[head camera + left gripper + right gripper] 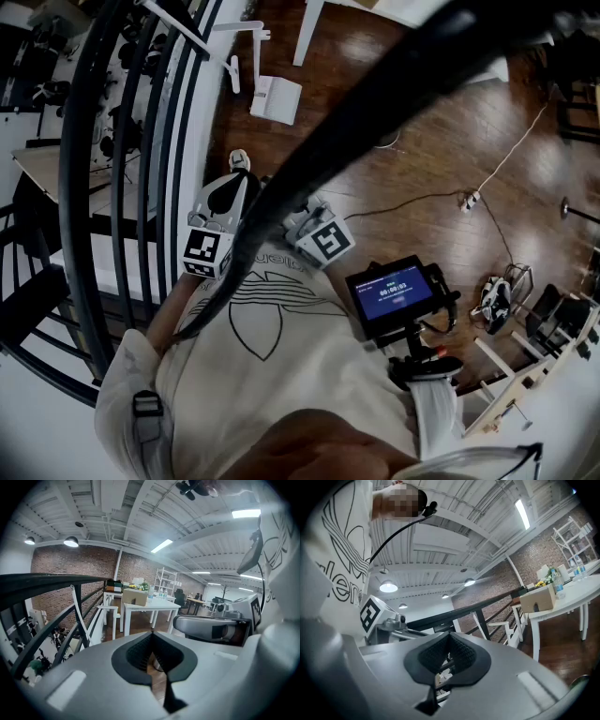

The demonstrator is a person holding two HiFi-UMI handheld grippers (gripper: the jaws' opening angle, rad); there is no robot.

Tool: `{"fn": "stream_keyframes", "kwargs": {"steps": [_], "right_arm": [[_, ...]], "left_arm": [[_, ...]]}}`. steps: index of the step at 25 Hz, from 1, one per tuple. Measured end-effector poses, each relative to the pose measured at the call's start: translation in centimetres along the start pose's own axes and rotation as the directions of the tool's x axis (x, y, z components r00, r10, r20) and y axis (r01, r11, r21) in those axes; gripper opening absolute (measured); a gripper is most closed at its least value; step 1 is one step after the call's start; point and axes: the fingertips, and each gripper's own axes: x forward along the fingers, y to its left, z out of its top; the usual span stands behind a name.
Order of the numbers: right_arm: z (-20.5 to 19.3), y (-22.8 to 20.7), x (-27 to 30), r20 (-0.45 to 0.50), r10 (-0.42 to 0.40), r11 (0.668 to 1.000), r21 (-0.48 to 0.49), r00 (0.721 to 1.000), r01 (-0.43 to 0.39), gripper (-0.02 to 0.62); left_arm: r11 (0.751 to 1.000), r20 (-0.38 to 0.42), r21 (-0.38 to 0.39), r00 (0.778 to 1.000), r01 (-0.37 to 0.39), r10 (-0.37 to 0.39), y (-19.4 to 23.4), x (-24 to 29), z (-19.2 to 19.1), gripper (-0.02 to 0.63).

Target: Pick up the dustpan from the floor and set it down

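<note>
The dustpan (275, 98), white with a short handle, lies on the wooden floor near the top of the head view, well ahead of both grippers. My left gripper (236, 169) is held close to my chest beside the railing. Its jaws are shut with nothing between them, as the left gripper view (152, 635) shows. My right gripper (300, 221) sits just right of it, partly behind a black boom. It is also shut and empty in the right gripper view (450, 634). The dustpan appears in neither gripper view.
A black stair railing (122, 141) runs down the left. White table legs (309, 33) stand beyond the dustpan. That table (150, 605) carries a cardboard box (134, 596). A cable (506, 159) trails over the floor at right, and a small screen (394, 292) sits at my waist.
</note>
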Motion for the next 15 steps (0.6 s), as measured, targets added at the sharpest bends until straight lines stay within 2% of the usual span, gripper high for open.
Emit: {"fn": "stream_keyframes", "kwargs": {"steps": [4, 7, 11, 15], "right_arm": [[0.5, -0.5, 1.0, -0.009, -0.030, 1.000, -0.009, 1.000, 0.030, 0.002], [-1.2, -1.8, -1.1, -0.037, -0.076, 0.997, -0.021, 0.996, 0.076, 0.002], [-2.6, -3.0, -3.3, -0.103, -0.121, 0.993, -0.018, 0.987, 0.120, 0.003], [-2.5, -3.5, -3.0, -0.086, -0.162, 0.987, -0.011, 0.983, 0.162, 0.003]], "left_arm": [[0.999, 0.035, -0.005, 0.998, 0.046, -0.046, 1.0, 0.4, 1.9, 0.020], [0.996, 0.052, 0.025, 0.995, 0.088, -0.089, 0.1, 2.2, 0.3, 0.020], [0.986, 0.009, 0.043, 0.986, 0.163, -0.164, -0.4, 5.5, -2.1, 0.020], [0.971, -0.030, 0.123, 0.979, 0.205, -0.202, 1.8, 8.3, -2.4, 0.020]]}}
